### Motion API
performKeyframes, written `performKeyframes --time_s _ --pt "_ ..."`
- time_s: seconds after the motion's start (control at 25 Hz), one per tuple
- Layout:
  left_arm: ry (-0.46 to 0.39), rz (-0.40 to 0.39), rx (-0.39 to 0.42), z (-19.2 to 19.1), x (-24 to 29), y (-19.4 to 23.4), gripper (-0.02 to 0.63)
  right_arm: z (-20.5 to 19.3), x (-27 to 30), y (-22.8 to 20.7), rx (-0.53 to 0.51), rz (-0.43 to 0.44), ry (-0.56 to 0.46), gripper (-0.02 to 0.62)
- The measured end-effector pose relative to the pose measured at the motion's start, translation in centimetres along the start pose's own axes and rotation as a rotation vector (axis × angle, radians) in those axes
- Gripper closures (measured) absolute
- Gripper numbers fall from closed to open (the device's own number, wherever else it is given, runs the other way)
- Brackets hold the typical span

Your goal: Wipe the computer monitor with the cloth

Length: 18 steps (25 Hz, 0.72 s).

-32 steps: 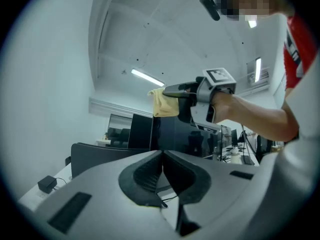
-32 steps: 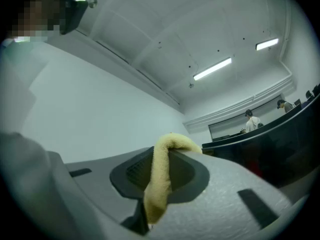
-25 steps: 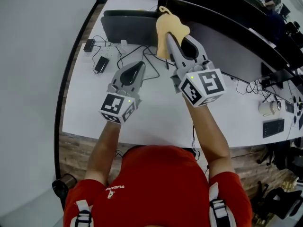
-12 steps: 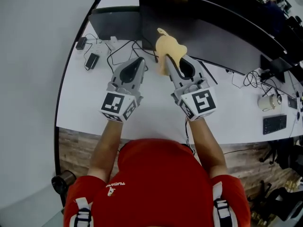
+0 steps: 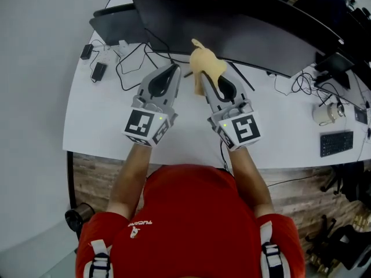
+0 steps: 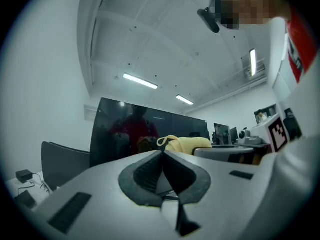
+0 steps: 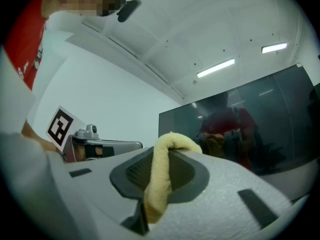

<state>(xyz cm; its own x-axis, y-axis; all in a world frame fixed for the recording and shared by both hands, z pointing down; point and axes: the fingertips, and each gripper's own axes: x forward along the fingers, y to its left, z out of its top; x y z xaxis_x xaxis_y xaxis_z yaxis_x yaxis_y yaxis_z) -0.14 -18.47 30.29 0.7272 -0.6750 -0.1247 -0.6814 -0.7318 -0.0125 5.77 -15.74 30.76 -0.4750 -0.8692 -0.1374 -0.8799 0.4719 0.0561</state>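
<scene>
A wide dark monitor (image 5: 243, 25) stands along the back of the white desk (image 5: 104, 126). My right gripper (image 5: 204, 74) is shut on a yellow cloth (image 5: 204, 65), held up just in front of the screen's lower edge. In the right gripper view the cloth (image 7: 162, 176) is pinched between the jaws and the monitor (image 7: 250, 129) shows its dim reflection. My left gripper (image 5: 173, 69) is shut with nothing in it, beside the right one. Its own view shows the closed jaws (image 6: 162, 154), the cloth (image 6: 185, 144) to the right and the monitor (image 6: 140, 129) ahead.
A second dark screen or laptop (image 5: 116, 25) stands at the back left. Black cables (image 5: 136, 57), a power strip (image 5: 124, 46) and adapters (image 5: 98, 71) lie on the left of the desk. A mug (image 5: 326, 113) and a small keyboard (image 5: 336, 143) sit on the right.
Both grippers have drawn closer together and lower in the head view, and the monitor now fills more of the top. The cloth stays pinched in the right gripper.
</scene>
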Motion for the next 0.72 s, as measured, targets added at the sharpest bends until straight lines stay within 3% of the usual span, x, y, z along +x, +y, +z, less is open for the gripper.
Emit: performKeyframes --time_s 0.32,0.72 --pt "0.027 -0.017 -0.004 -1.4 2.5 -3.6 0.595 -1.6 -3.0 -2.9 0.033 -0.011 0.015 0.537" --pt "0.037 -0.023 -0.018 -2.3 3.9 -4.5 0.595 -2.4 -4.5 -4.6 0.023 -0.026 0.041 0.538"
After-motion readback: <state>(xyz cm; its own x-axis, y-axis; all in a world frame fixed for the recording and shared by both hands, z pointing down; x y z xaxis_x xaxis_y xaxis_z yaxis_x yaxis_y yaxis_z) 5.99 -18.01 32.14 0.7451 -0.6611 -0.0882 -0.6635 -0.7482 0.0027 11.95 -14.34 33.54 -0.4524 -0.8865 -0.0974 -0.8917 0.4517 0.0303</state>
